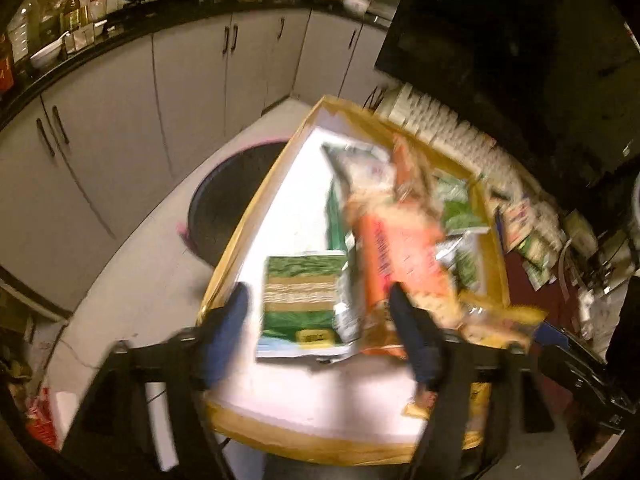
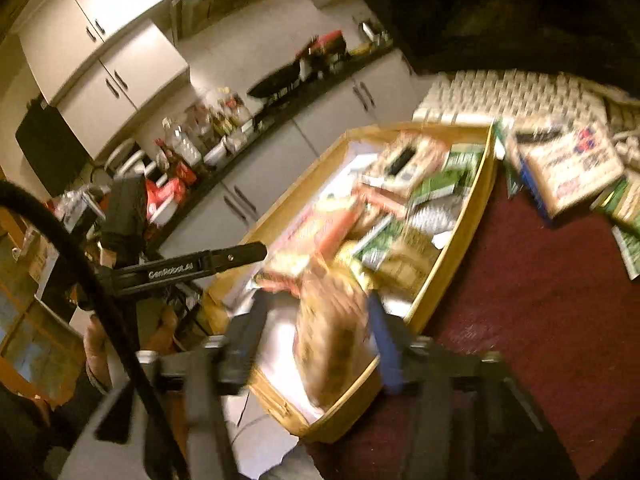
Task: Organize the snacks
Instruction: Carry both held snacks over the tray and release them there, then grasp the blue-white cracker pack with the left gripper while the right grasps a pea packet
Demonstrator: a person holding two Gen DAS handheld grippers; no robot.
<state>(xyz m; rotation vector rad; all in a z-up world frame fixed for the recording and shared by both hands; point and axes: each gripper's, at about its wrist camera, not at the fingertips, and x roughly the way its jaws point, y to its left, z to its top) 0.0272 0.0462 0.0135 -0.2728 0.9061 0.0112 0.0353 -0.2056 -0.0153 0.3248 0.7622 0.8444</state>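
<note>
A yellow-walled box (image 1: 256,208) with a white floor stands on a dark red surface (image 2: 540,320), with kitchen cabinets (image 1: 120,128) behind it. Snack packs lie heaped inside: a green pack (image 1: 300,304) near the front and a blurred orange pack (image 1: 404,256) beside it. The left gripper (image 1: 320,304) gapes wide over the green pack without touching it; the right gripper (image 2: 316,320) stands apart around a blurred tan pack (image 2: 332,336), pads not pressing.

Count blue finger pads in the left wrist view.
2: one blue pad lower left at the cardboard tray rim; the other lower right, overlapping the orange packet. None hidden.
</note>
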